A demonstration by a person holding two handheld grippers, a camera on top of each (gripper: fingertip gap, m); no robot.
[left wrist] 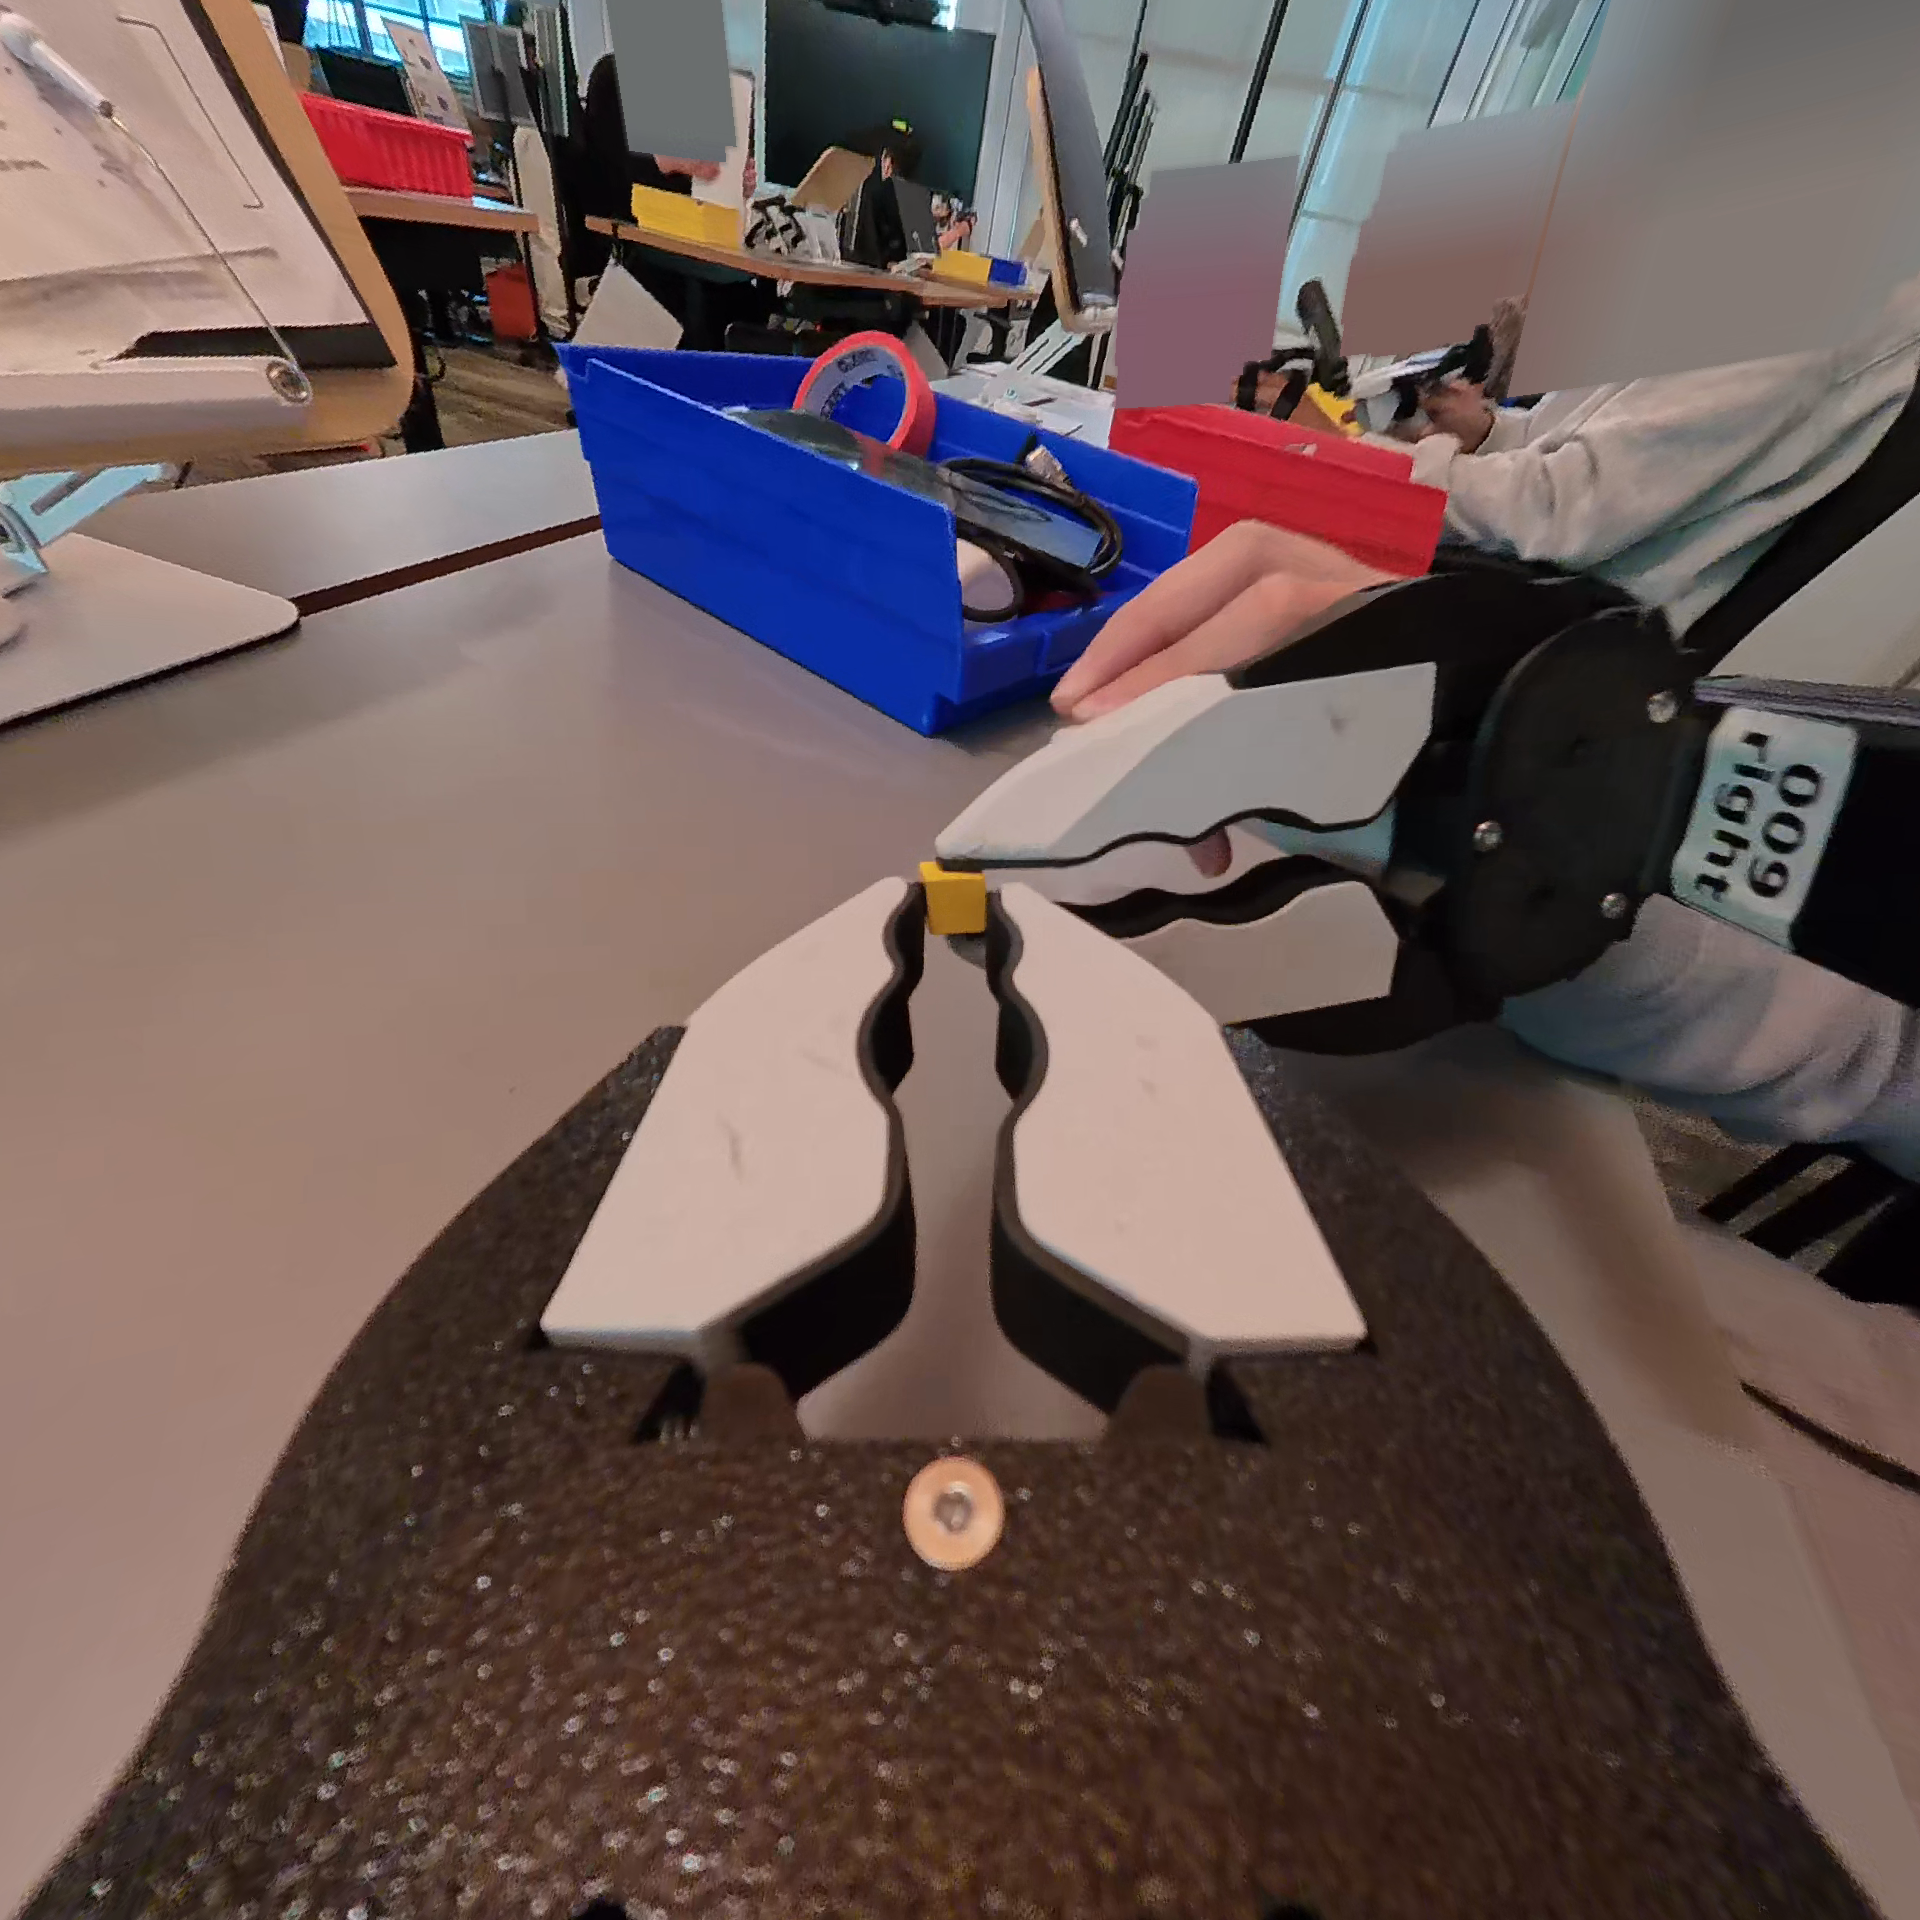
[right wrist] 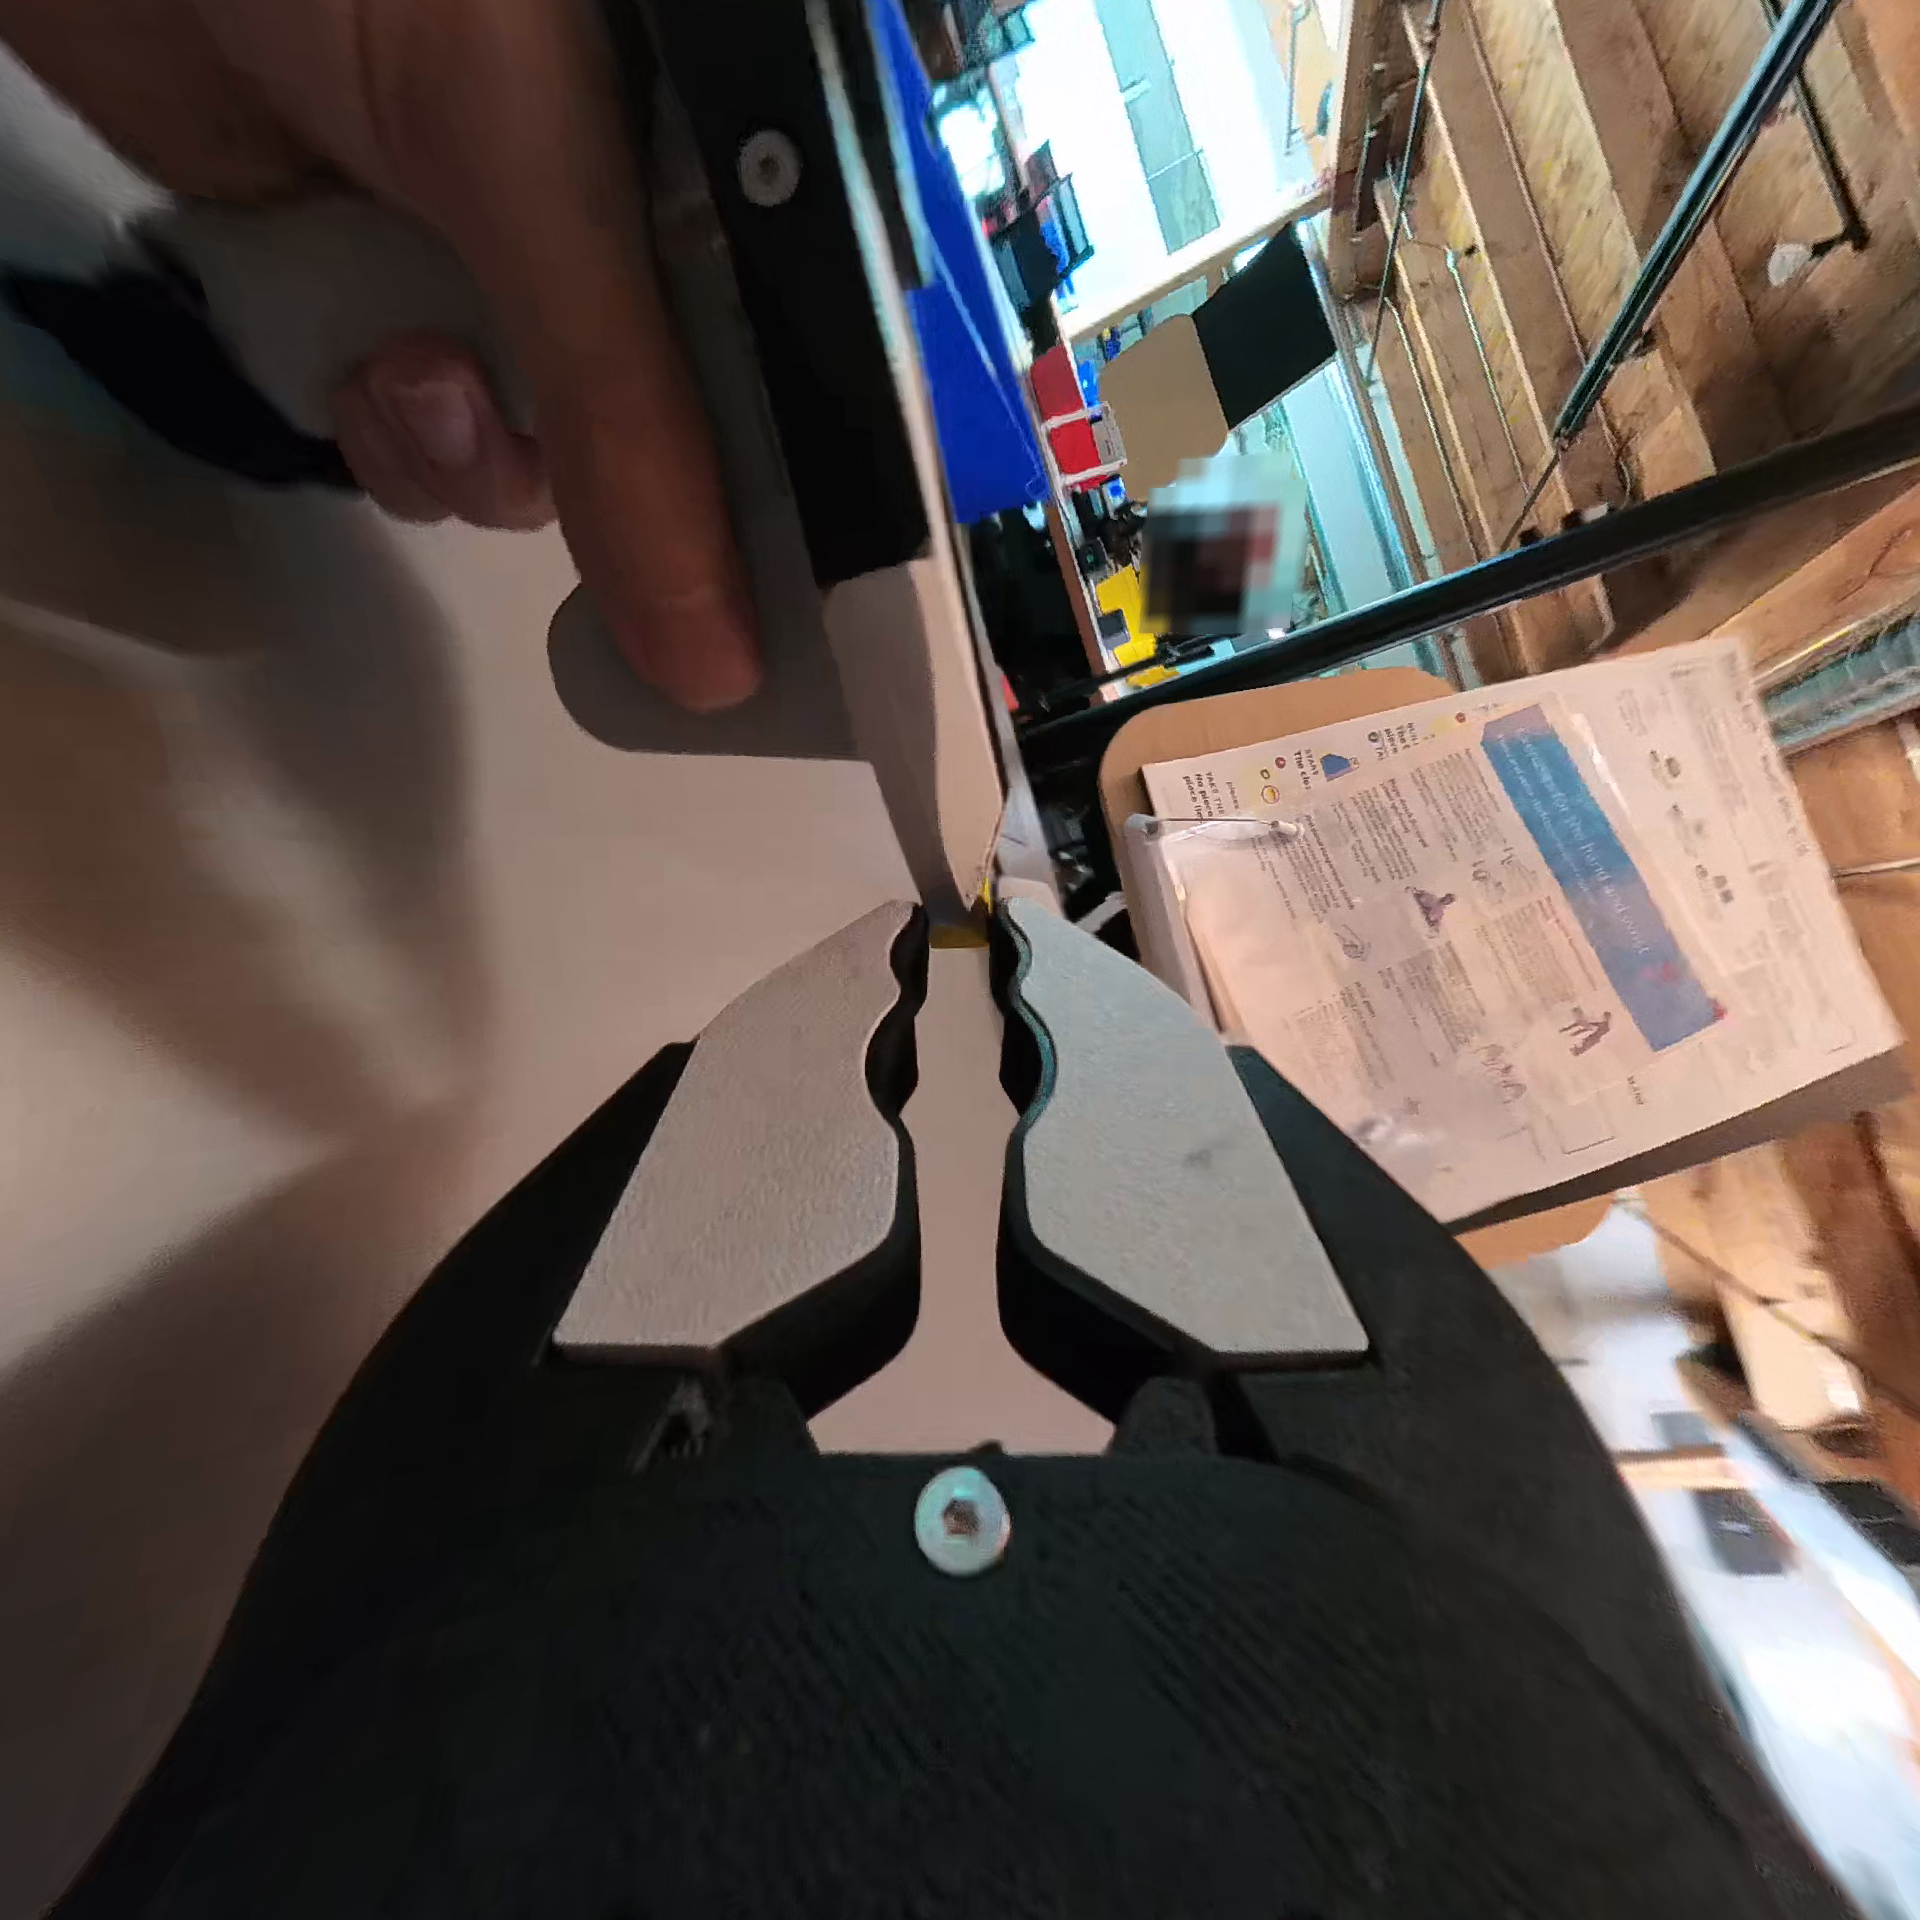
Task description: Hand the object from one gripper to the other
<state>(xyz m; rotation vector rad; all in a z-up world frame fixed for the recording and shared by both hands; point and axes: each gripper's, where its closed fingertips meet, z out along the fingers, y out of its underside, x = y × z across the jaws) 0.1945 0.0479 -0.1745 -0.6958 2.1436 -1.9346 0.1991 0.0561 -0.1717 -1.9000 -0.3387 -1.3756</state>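
Observation:
A small yellow cube (left wrist: pixel 953 902) is held above the grey table (left wrist: pixel 416 831). My left gripper (left wrist: pixel 953 912) pinches it from both sides at the fingertips. My right gripper (left wrist: pixel 961 896) comes in from the right, turned on its side, with one finger on top of the cube and the other under it. In the right wrist view the right gripper (right wrist: pixel 958 920) is closed around the cube (right wrist: pixel 956 935), which is mostly hidden. The left gripper's finger (right wrist: pixel 914 727) reaches down to it from above, held by a hand (right wrist: pixel 644 499).
A blue bin (left wrist: pixel 790 561) with a red tape roll (left wrist: pixel 868 390) and cables stands behind the grippers, with a red bin (left wrist: pixel 1278 488) to its right. A document stand (left wrist: pixel 156 260) is at the far left; it also shows in the right wrist view (right wrist: pixel 1507 914).

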